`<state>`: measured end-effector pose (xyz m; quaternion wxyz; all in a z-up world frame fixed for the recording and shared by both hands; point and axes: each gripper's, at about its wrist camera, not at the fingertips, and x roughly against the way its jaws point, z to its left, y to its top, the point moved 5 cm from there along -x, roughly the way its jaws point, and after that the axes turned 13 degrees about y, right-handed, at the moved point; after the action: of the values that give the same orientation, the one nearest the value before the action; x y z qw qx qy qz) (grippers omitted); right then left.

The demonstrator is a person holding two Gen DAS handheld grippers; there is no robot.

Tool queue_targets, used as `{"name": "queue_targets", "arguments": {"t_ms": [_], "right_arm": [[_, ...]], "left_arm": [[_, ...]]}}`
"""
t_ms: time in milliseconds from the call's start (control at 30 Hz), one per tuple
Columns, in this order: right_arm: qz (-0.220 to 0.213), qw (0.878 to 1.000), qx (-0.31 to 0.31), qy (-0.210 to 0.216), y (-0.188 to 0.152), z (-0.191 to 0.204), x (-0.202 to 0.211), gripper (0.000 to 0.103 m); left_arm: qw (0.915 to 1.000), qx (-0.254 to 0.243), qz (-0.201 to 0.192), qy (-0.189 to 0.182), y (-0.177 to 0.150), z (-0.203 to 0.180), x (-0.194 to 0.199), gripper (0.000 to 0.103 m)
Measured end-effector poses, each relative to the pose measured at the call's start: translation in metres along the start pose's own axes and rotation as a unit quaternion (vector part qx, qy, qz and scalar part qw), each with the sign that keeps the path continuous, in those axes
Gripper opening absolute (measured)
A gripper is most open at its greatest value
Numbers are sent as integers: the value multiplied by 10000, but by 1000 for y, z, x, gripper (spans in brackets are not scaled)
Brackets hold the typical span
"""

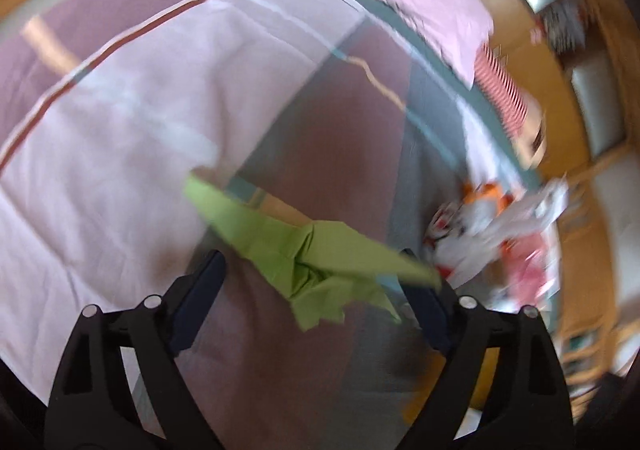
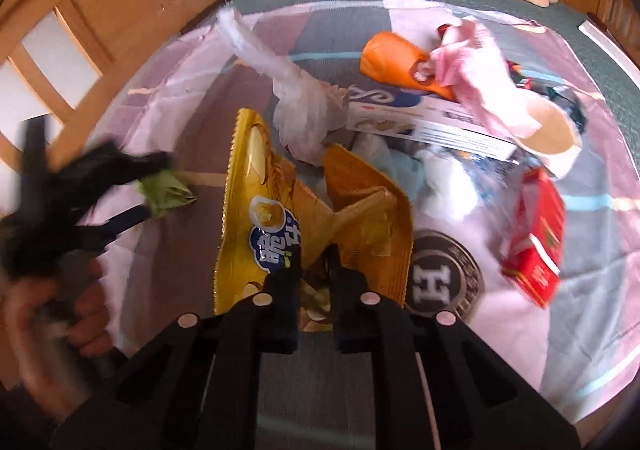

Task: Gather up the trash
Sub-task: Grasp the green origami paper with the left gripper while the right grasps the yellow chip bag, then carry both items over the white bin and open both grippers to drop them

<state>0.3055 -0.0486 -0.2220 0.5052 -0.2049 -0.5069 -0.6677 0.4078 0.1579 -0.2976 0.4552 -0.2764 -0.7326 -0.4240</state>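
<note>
On the bed, left wrist view: left gripper (image 1: pixel 316 274) jaws wide, green paper (image 1: pixel 308 250) lying across the gap between the fingers; blur hides whether it touches either one. Pink-and-mauve bedspread (image 1: pixel 120 130) below, trash pile (image 1: pixel 492 234) off to the right.

Right wrist view: right gripper (image 2: pixel 314 270) jaws narrow, pinching the yellow chip bag (image 2: pixel 256 186). White plastic bag (image 2: pixel 296 106), white-and-blue box (image 2: pixel 424 118), orange wrapper (image 2: pixel 396 58) and red packet (image 2: pixel 536 238) heaped beyond it. Left gripper (image 2: pixel 148 194) at far left with the green paper (image 2: pixel 164 190) at its tips.
</note>
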Motion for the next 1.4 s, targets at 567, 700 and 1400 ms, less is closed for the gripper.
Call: {"name": "queue_targets", "arguments": {"t_ms": [567,700,1400], "right_arm": [[-1639,9823,594,-687,-104,-6,223,13],[-1400,9881,195,-614,-142,-29,240,13],[-2175,9650,-1250,-760,-205,-80,332,58]], "left_arm": [[9728,-1066,-1465,-1445,-83,-19,144,32],[9584,-1841,-1496,-1585,-173,-33,184,32],[8561,-4474,-772,-2470,-363,-110,241,47]]}}
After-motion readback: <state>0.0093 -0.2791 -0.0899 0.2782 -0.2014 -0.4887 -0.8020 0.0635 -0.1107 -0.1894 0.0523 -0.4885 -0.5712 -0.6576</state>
